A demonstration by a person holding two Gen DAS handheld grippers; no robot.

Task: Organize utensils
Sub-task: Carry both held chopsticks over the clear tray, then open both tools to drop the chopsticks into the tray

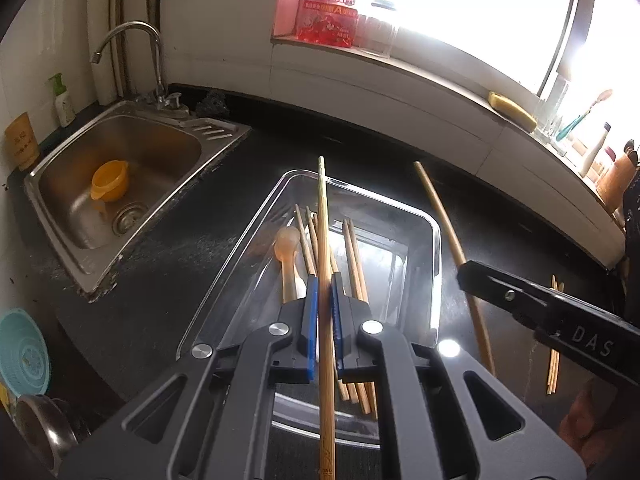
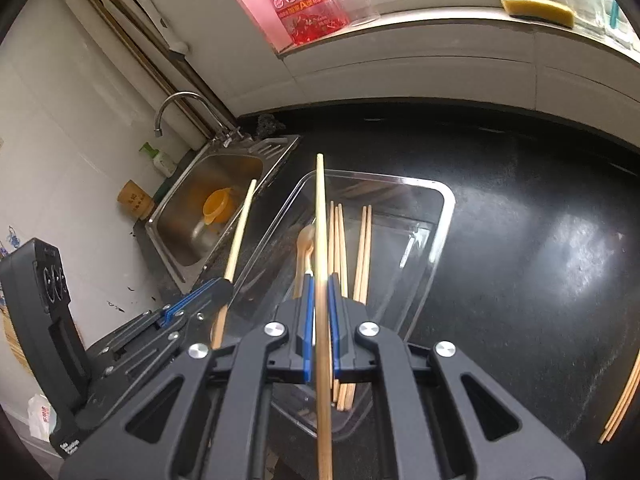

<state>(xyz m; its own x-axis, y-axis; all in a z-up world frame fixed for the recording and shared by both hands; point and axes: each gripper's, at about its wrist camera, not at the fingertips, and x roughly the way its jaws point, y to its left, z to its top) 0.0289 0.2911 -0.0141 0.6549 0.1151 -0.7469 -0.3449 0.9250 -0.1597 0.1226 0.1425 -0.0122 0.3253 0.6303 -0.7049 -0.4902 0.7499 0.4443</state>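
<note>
Left gripper (image 1: 325, 280) is clamped on one chopstick (image 1: 325, 240), right gripper (image 2: 320, 280) on another chopstick (image 2: 321, 232). Both sticks point lengthwise away over the clear tray (image 1: 434, 240), above the dark surface (image 1: 160, 280).

A home kitchen: steel sink (image 1: 120, 184), faucet (image 1: 132, 48), dish-soap pouch (image 1: 330, 4) on windowsill.

Ahead at twelve o'clock I see the clear bin (image 2: 434, 216), its right half bare; chopsticks (image 2: 340, 236) and a spoon (image 2: 305, 240) crowd its left. Open worktop (image 2: 540, 240) lies at two o'clock, the sink (image 2: 192, 216) at ten.
</note>
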